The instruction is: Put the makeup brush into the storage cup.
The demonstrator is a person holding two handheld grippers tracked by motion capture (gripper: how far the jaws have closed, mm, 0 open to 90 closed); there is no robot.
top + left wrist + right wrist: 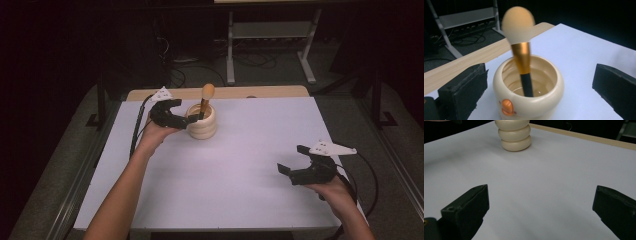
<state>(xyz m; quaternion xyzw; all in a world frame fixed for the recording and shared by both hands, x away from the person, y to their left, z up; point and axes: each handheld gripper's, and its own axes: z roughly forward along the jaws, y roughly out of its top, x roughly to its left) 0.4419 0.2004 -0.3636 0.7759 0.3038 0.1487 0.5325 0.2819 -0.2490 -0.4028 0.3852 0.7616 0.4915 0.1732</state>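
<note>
Beside the ribbed cream ceramic pot (202,124) holding a gold-handled makeup brush (204,102), the left claw (181,116) sat wide apart, empty. Looked like drop-off done; backing away comes next, I'd guess. Right claw (295,161) gaped empty over the white worktop (240,165).

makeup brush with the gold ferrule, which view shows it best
The left gripper view: the makeup brush stands close up in the cream ribbed pot, with its peach head, gold ferrule and black handle all clear. The high view shows it small and far; the right gripper view cuts off above the pot's rings.
</note>
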